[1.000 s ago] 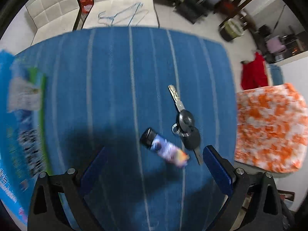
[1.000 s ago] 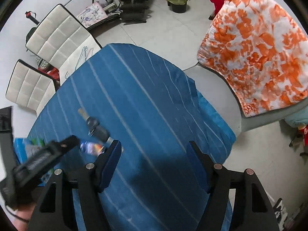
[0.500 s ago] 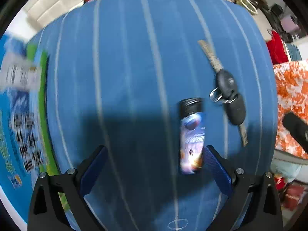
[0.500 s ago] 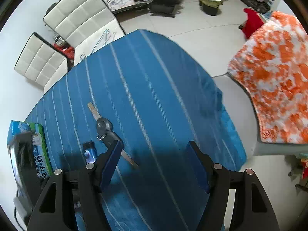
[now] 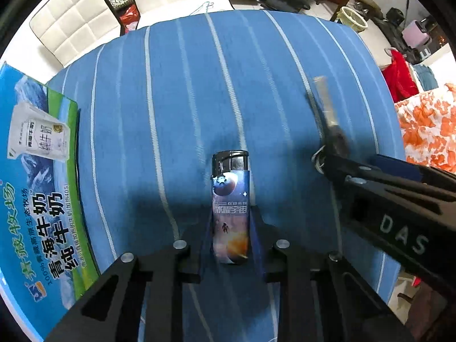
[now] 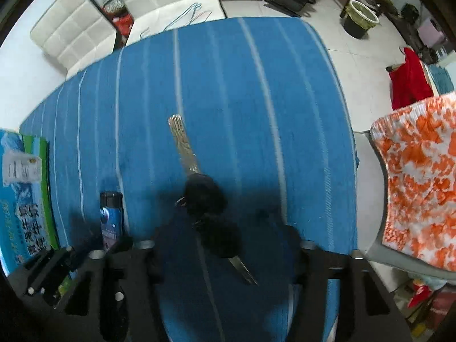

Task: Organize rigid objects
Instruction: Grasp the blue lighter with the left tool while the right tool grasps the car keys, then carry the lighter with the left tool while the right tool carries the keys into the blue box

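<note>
A lighter [image 5: 230, 208] with a black cap and a space print lies on the blue striped tablecloth [image 5: 185, 99]. My left gripper [image 5: 230, 239] is shut on the lighter's lower half. The lighter also shows in the right wrist view [image 6: 111, 219], with the left gripper [image 6: 94, 249] around it. A bunch of black-headed keys [image 6: 205, 202] lies on the cloth between the open fingers of my right gripper [image 6: 225, 239]. In the left wrist view the keys [image 5: 330, 125] are blurred, and the right gripper [image 5: 396, 168] sits over them at the right.
A blue and green milk carton box [image 5: 31, 182] lies flat at the table's left edge, also in the right wrist view [image 6: 22, 188]. White padded chairs [image 6: 77, 31] stand behind the table. An orange patterned cloth [image 6: 419, 176] covers a seat at the right.
My left gripper has closed on the lighter, which was loose between open fingers. My right gripper has moved left over the keys and now straddles them.
</note>
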Demonstrator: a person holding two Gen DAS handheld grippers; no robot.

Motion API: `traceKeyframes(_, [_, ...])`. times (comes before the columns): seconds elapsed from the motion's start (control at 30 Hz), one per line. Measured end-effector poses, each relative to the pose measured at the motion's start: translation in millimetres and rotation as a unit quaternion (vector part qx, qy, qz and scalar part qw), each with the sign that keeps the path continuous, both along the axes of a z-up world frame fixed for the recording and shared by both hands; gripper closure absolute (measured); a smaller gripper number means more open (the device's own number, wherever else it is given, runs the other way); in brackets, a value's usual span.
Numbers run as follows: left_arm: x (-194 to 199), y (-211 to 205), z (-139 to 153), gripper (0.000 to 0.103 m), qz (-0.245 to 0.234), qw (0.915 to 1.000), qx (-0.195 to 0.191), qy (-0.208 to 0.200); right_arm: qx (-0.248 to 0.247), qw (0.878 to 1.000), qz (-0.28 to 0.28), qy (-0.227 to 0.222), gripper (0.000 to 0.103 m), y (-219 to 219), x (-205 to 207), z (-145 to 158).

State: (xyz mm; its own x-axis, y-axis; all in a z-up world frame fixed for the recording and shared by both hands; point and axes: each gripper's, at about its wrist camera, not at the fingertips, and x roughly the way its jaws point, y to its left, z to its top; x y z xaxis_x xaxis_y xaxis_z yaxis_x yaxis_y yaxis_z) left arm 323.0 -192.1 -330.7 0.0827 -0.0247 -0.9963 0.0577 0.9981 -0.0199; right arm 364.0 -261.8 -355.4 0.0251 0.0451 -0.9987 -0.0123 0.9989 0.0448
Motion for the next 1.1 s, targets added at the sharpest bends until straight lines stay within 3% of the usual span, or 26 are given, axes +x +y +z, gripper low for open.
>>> traceKeyframes(0.1, [-5.4, 9.2, 1.1, 0.081, 0.007, 1.0, 0.001, 0.005, -0.02, 1.0, 0.004, -0.005, 0.087, 10.9, -6.6, 2.5])
traceKeyframes(0.27, [-23.2, 17.0, 10.9, 0.081, 0.003, 0.9999, -0.014, 0.003, 0.016, 1.0, -0.017, -0.015, 0.092, 13.5, -23.7, 13.6])
traceKeyframes(0.5, [-38.2, 25.1, 26.1, 0.081, -0.005, 0.9988, -0.048, 0.001, 0.057, 0.995, -0.077, -0.017, 0.095, -24.7, -54.8, 22.6])
traceKeyframes(0.67, [-45.6, 39.0, 28.3, 0.081, 0.022, 0.9966, -0.079, 0.01, 0.075, 0.99, -0.12, -0.021, 0.096, -48.3, -78.7, 28.5])
traceKeyframes(0.9, [-46.7, 47.2, 66.7, 0.081, 0.006, 0.9945, -0.1, -0.03, 0.059, 0.99, -0.106, -0.066, 0.098, -38.1, -103.9, 72.9])
traceKeyframes(1.1, [-55.5, 54.6, 119.3, 0.081, -0.014, 0.9878, -0.134, -0.078, 0.073, 0.987, -0.092, -0.109, 0.098, -13.9, -121.5, 134.3])
